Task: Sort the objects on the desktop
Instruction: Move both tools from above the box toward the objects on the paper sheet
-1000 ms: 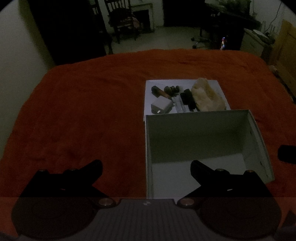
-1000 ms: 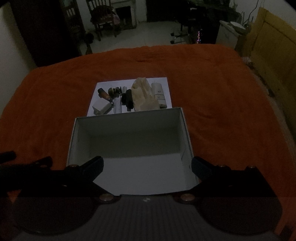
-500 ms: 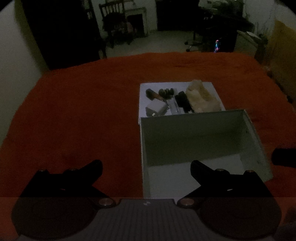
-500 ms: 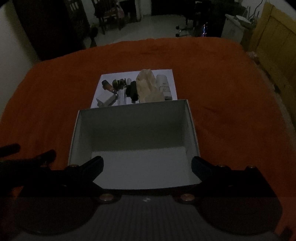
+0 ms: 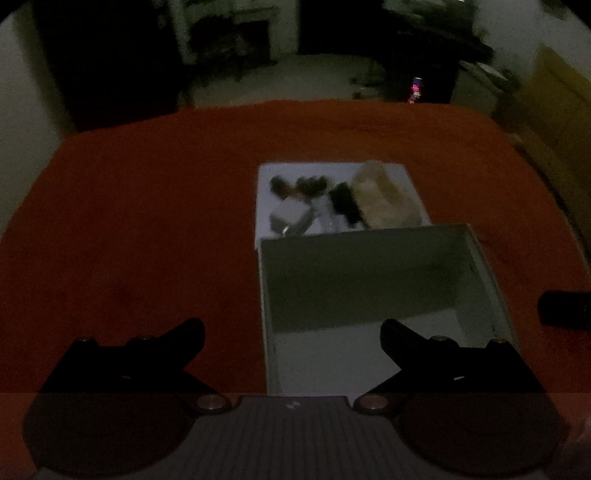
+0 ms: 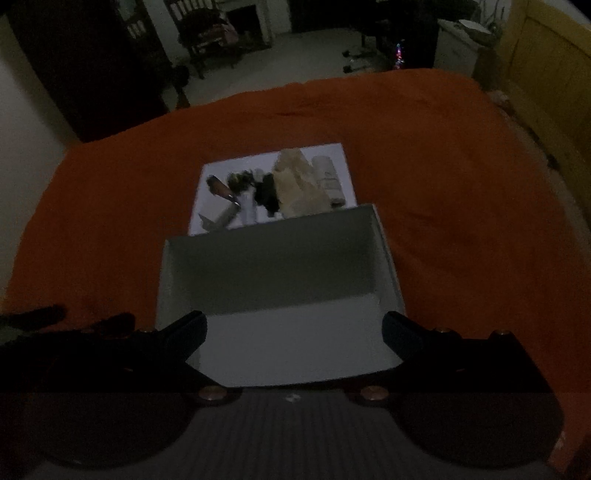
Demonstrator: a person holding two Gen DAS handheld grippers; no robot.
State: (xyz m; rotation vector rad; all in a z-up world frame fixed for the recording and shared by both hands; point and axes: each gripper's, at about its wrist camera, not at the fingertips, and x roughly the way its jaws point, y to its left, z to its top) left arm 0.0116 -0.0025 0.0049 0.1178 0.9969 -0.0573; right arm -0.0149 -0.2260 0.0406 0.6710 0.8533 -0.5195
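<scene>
An empty white box [image 5: 373, 273] [image 6: 273, 273] stands on the orange cloth [image 5: 129, 221]. Behind it lies a white sheet [image 5: 266, 177] [image 6: 210, 173] with small objects: a white block [image 5: 290, 216], dark pieces [image 5: 343, 203] [image 6: 266, 194], a beige crumpled lump [image 5: 384, 199] [image 6: 297, 188] and a white tube [image 6: 328, 177]. My left gripper [image 5: 291, 332] is open and empty at the box's near left wall. My right gripper [image 6: 293, 328] is open and empty over the box's near edge. The right gripper's tip [image 5: 565, 308] shows at the left view's right edge.
The orange cloth [image 6: 461, 184] covers the whole surface around the box. Beyond its far edge are a dim floor, a chair [image 6: 207, 33] and dark furniture. A wooden panel [image 6: 554, 74] stands at the right.
Both views have shifted a little and blurred; the box and sheet sit further from the camera in the right view. Both grippers stay open and empty.
</scene>
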